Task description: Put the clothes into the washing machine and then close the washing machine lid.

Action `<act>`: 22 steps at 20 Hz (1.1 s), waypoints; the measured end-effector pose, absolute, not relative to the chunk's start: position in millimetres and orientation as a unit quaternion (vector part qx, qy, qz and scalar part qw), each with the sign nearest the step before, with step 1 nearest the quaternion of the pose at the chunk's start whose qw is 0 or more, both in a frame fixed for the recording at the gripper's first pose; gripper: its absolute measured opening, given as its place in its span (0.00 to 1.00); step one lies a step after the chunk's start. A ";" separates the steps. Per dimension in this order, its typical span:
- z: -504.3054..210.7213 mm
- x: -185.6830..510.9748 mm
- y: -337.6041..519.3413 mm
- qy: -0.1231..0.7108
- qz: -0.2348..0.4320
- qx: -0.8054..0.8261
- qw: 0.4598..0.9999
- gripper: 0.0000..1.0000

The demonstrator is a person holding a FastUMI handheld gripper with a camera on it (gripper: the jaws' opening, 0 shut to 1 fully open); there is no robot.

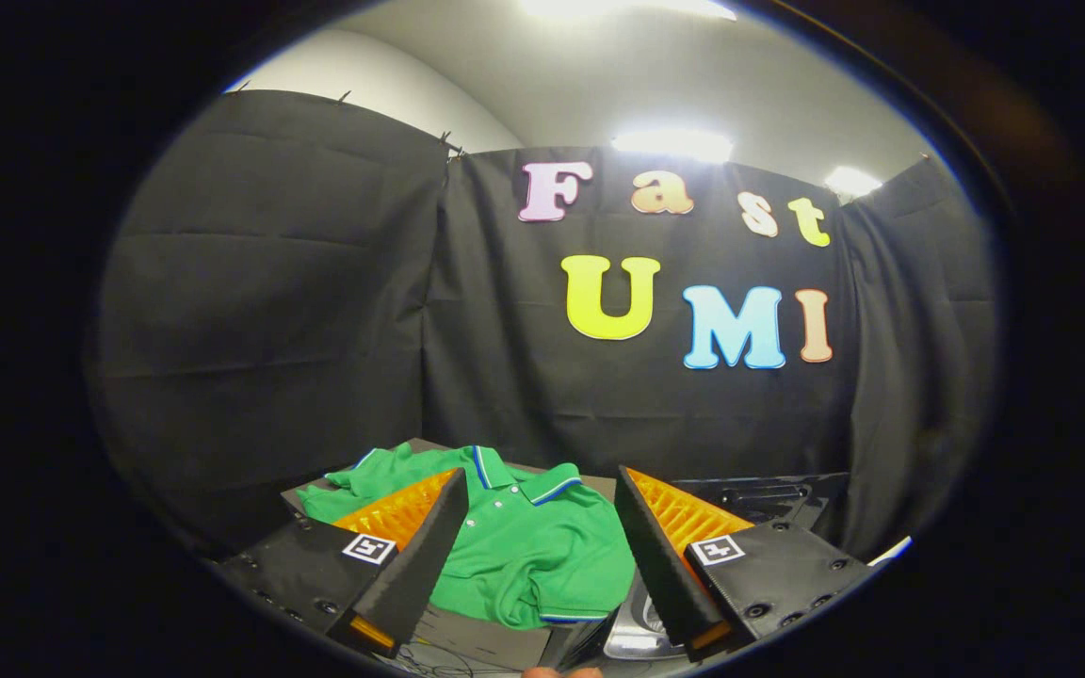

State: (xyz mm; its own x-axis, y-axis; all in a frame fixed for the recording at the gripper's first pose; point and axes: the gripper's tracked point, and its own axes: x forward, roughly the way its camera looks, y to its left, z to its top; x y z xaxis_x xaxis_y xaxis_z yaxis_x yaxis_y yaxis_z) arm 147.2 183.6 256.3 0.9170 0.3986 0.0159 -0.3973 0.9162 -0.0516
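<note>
A green polo shirt (524, 556) is lying crumpled on a flat grey surface (477, 640), and everything else is being placed here against that shirt. To the left of the shirt, black cloth (260, 311) is hanging in broad folds as the wall of the booth. The shirt's sleeve is spreading out leftward, its collar, edged with white and blue stripes, is sitting near the middle, and a row of small white buttons is running down from the collar.

The gripper (538, 494) is hovering over the shirt with its fingers spread wide apart, touching nothing. One finger (411, 546) is crossing in front of the shirt's left part, and the other finger (670, 556) is standing at the shirt's right edge. The body of the shirt is showing in the gap between them and just ahead of them.

To the right of the shirt, beyond the right finger, a dark moulded panel (769, 499) is lying against the cloth wall; whether this is part of the washing machine cannot be told. Below the shirt's right hem, a pale shiny surface (632, 640) is peeking out beside the right finger. Above the cloth wall, ceiling lights (672, 143) are glowing brightly.
</note>
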 end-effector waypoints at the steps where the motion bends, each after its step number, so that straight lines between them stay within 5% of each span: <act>1: 258.5 152.1 192.6 -0.003 0.212 -0.023 0.977 0.98; 14: 213.7 227.7 280.0 0.222 0.240 0.004 0.945 0.96; 22: 187.1 266.0 307.6 0.256 0.218 -0.042 0.941 0.96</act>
